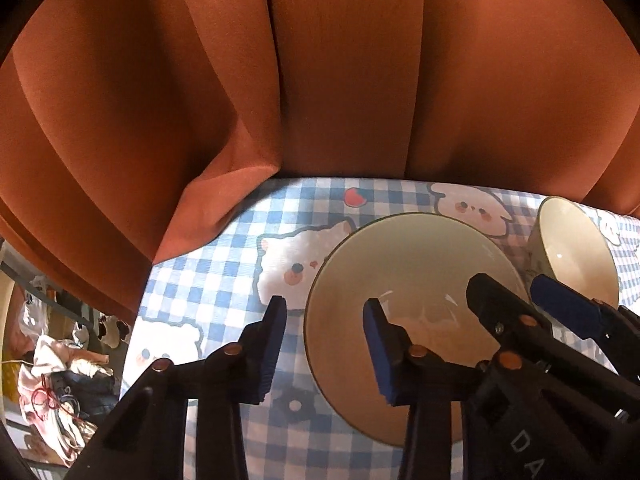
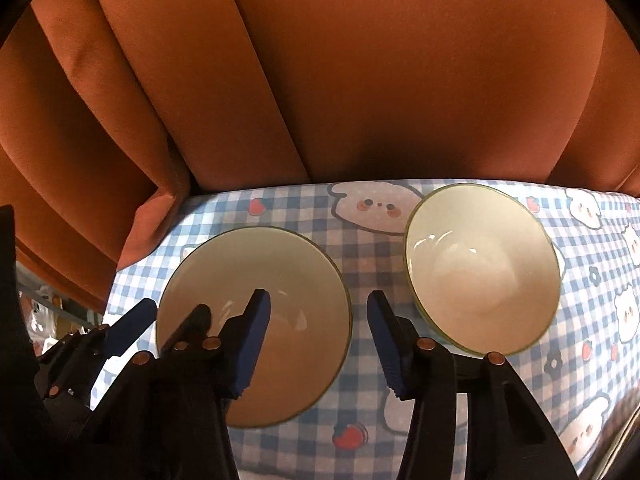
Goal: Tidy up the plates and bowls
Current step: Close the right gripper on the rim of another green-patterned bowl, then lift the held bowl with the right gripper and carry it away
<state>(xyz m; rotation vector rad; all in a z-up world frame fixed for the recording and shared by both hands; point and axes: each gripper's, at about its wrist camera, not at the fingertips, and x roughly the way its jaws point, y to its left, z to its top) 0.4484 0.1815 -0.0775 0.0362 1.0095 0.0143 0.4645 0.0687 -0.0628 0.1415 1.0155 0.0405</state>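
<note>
Two pale bowls on a worktop (image 2: 280, 208) covered with a blue checked cloth, in front of an orange curtain (image 2: 360, 80). Left bowl (image 2: 256, 320) sitting flat and upright, near the left edge of the worktop. Right bowl (image 2: 480, 268) just beside it but apart, a strip of cloth visible between the two rims; looks tilted toward the camera, though possibly only a lens effect. No plates in view.

Left gripper (image 1: 326, 346) spread wide, holding nothing, with one finger over the inside of the left bowl (image 1: 412, 280) and the other outside over the cloth, so straddling the near-left rim. Contact with the rim: cannot tell. Right gripper (image 2: 318, 334) also spread and empty, with its left finger over the left bowl and its right finger over the gap between the bowls. Both grippers very close together, nearly crossing over the same bowl.

Likely step: taking one bowl to stack into the other.

Possible trouble from here:
- Collision of the two grippers, because of working over one bowl at once.
- Slipping of the glazed rim from a shallow pinch, then a drop and a chip.
- Pushing the left bowl toward the worktop edge, already near, if closing off-centre.
- Knocking the right bowl while moving across the narrow gap.
</note>
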